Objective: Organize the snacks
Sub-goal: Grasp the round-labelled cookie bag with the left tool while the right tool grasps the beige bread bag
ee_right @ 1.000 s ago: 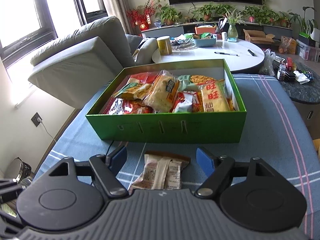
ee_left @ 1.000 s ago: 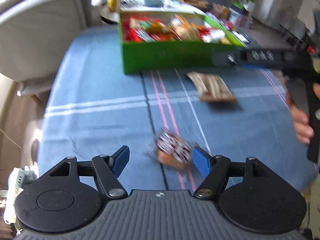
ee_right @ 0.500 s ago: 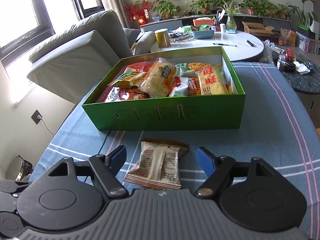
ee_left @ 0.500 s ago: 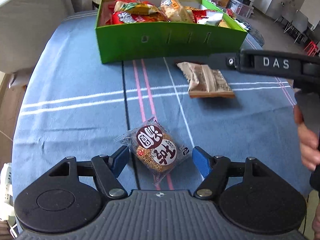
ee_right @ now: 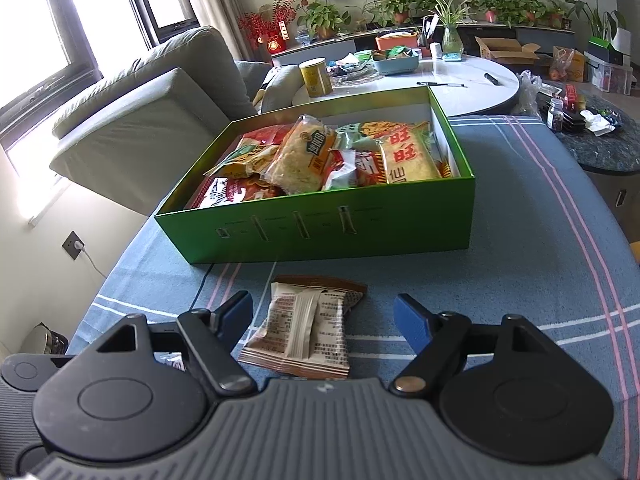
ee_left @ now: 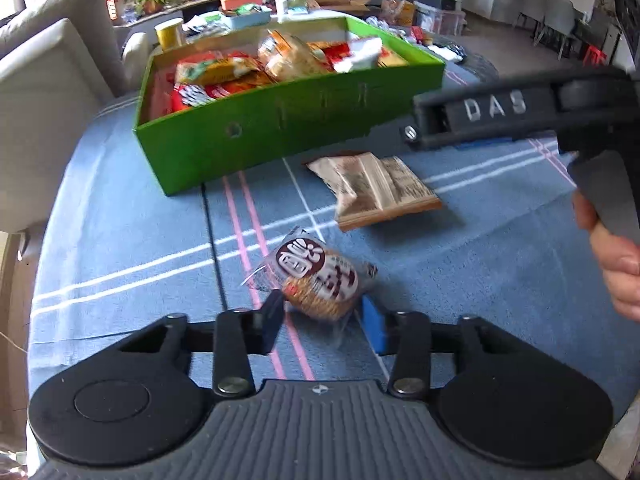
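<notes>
The left gripper [ee_left: 322, 318] has just been closing its jaws, and they now pinch a round cracker packet [ee_left: 318, 276] with a brown and white label, its near end caught between the blue pads; the far end seems to rest on the blue striped cloth of the bench [ee_left: 120, 248], though blur makes that hard to judge. Beyond it lies a flat beige snack packet [ee_right: 300, 330], face down on the cloth, just short of the green box [ee_right: 320, 228]. The right gripper [ee_right: 323, 318] hangs over that beige packet with its jaws spread wide on either side, the pads apart from the wrapper. The green box stands open, crowded with red, yellow and orange snack bags. A hand [ee_left: 616, 264] grips the right gripper's handle at the edge of the left view.
</notes>
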Action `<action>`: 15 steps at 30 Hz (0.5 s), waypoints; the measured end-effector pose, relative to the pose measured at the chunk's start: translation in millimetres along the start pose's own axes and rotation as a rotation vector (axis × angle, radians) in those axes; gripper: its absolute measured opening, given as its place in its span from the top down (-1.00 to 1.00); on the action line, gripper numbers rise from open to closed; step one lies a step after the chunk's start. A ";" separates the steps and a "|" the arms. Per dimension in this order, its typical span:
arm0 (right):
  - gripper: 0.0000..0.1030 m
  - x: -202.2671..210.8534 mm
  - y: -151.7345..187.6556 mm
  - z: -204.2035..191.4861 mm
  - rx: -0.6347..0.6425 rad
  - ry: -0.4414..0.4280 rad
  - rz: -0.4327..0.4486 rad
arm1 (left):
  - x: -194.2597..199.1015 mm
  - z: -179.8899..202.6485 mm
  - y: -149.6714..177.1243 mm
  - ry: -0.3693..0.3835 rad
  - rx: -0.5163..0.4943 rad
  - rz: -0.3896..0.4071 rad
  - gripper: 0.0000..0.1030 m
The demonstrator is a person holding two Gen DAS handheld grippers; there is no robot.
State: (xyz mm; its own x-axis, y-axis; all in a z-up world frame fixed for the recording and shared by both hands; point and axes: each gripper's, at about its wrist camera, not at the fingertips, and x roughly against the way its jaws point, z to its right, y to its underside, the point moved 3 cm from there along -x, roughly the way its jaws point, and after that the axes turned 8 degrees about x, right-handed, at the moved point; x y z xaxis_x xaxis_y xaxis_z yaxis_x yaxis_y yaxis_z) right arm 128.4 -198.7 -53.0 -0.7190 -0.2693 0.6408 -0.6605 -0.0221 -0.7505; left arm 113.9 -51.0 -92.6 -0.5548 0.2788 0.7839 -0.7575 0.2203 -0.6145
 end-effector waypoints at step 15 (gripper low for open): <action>-0.57 -8.6 5.1 -2.1 -0.003 0.011 -0.037 | 3.5 -17.8 -1.5 -0.087 0.032 0.027 0.00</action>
State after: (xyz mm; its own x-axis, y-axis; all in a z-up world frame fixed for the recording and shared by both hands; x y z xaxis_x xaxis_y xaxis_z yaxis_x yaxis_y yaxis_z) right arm 130.8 -194.5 -62.0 -0.6966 -0.2580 0.6694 -0.6870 -0.0289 -0.7261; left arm 119.3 -33.8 -90.5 -0.6020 0.2016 0.7726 -0.7515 0.1838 -0.6336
